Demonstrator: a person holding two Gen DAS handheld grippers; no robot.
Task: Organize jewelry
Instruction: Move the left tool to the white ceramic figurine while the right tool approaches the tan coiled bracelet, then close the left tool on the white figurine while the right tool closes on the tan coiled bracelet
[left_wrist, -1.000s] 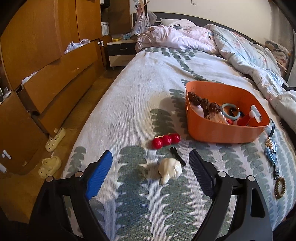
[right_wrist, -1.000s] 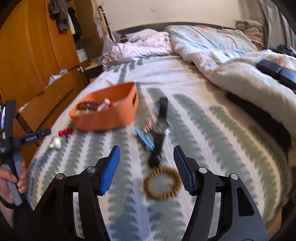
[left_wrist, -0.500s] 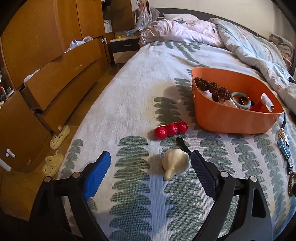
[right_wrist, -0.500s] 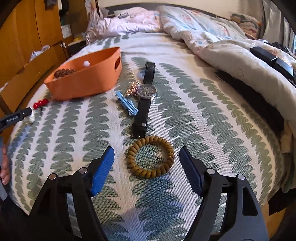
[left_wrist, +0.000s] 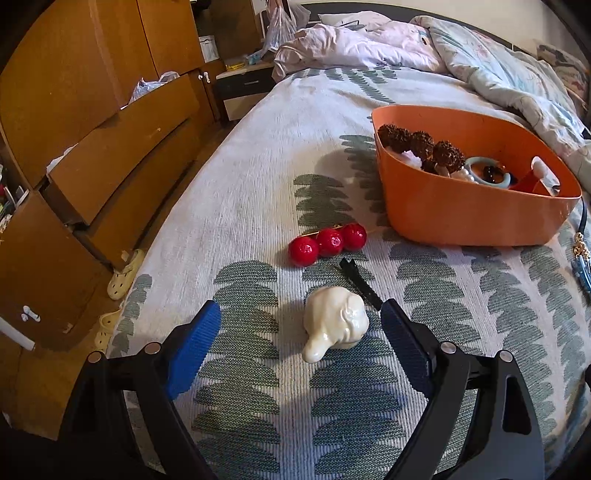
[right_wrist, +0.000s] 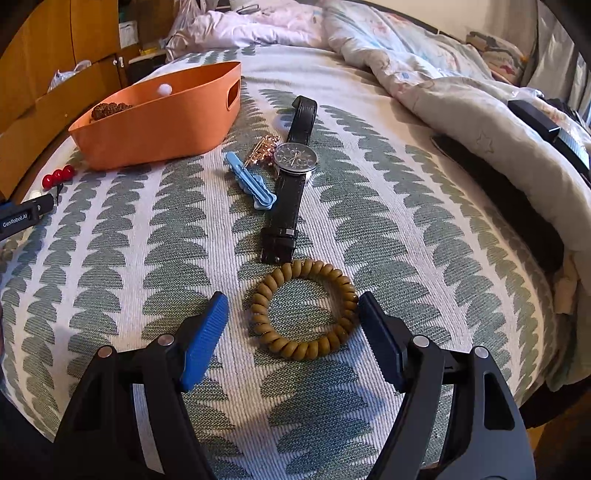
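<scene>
Nearest, the left gripper (left_wrist: 301, 328) stands wide over the bedspread (left_wrist: 240, 369) by the bed's left edge, holding nothing, and a cream hair clip (left_wrist: 334, 325) lies between its fingers, closer to the right pad than to the left and touching neither. Just beyond that clip, a small black clip (left_wrist: 360, 282) lies at a slant, its near end just beside the right fingertip. A little farther sit three red beads (left_wrist: 327, 242) in a row, and past them, toward the middle of the bed, an orange basket (left_wrist: 461, 218) holds dark brown beads, a pale blue ring and other small pieces. Over on the bed's near edge, the right gripper (right_wrist: 293, 321) is likewise spread wide and empty, with a tan spiral hair tie (right_wrist: 304, 308) lying flat between its fingers; the tie's right rim looks to be touching or almost touching the right pad, while a clear gap separates it from the left one. Just beyond the tie, touching or nearly so, lies a black-strapped wristwatch (right_wrist: 293, 166), stretched away from the gripper. A light blue hair clip (right_wrist: 251, 182) rests just left of the strap, with a small rose-gold piece (right_wrist: 266, 147) between its far end and the watch face. Farther left stands the basket, and a rumpled quilt (right_wrist: 461, 85) is heaped along the right side.
</scene>
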